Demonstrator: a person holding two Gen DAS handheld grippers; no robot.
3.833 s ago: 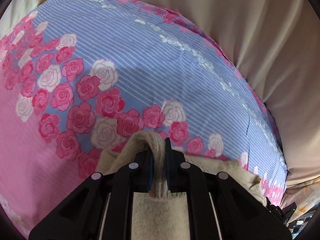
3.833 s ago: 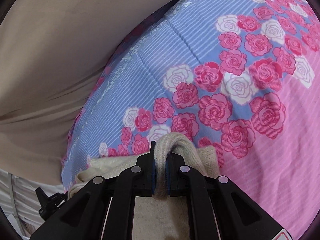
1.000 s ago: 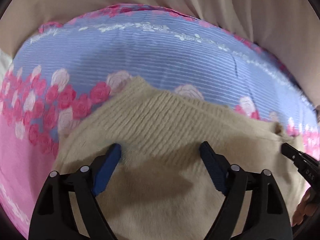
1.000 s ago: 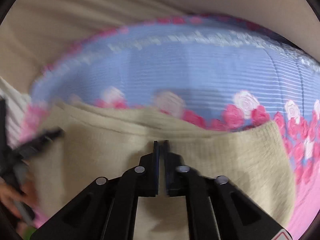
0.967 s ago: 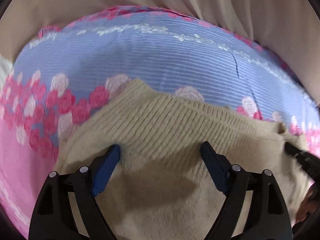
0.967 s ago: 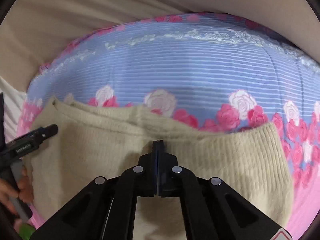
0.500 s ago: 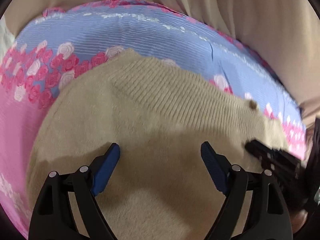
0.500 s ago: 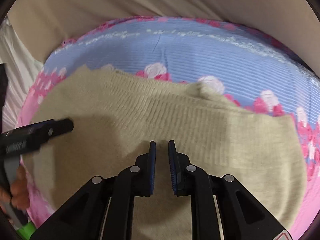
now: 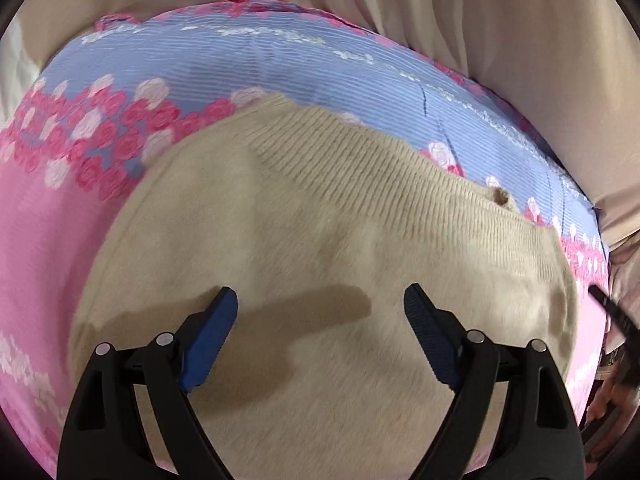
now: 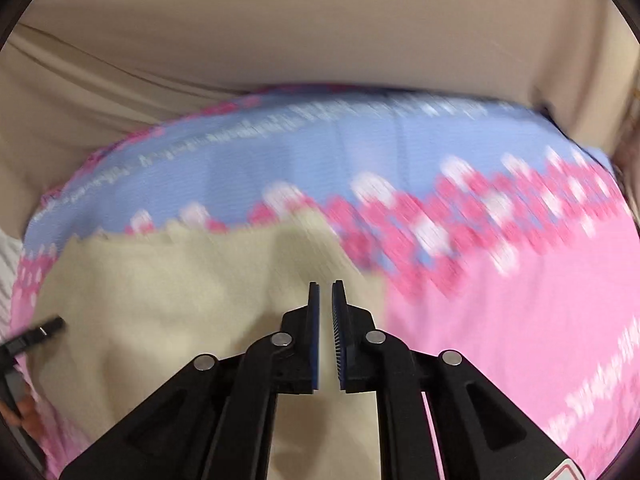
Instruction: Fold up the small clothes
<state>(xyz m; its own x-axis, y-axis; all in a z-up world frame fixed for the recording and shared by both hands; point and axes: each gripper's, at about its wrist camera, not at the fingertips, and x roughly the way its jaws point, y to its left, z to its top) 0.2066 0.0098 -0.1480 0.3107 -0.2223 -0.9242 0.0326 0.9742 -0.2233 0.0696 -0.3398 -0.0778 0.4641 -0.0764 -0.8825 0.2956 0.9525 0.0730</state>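
**Both grippers clear of the cream knit, which lies flat on the rose cover**

Since the earliest frames, when we had each gripper pinched on a bunched roll of the knit, the garment has been laid out, and both our hands have drawn back so that more of it shows. The right gripper was shut a second ago; its jaws are now opening.

In the left wrist view, our left gripper [image 9: 320,312] stands with its blue pads [image 9: 210,340] wide apart above the cream knit garment [image 9: 320,240]. Nothing is between them; only their shadow falls on the fuzzy cloth. The garment lies spread on the floral bedcover [image 9: 280,64], its ribbed band along the far edge, near the blue striped part of the cover, with a small brown button [image 9: 500,197] at the band's right end. Pink cover shows to the garment's left. Beige fabric [image 9: 500,20] hangs behind the bed. At the right edge, the tip of our other gripper just reaches into view.

The right wrist view is blurred. Our right gripper [image 10: 325,292] shows a narrow gap between its pads, with no cloth caught in it. It hovers over the garment's right edge, where cream meets pink cover.
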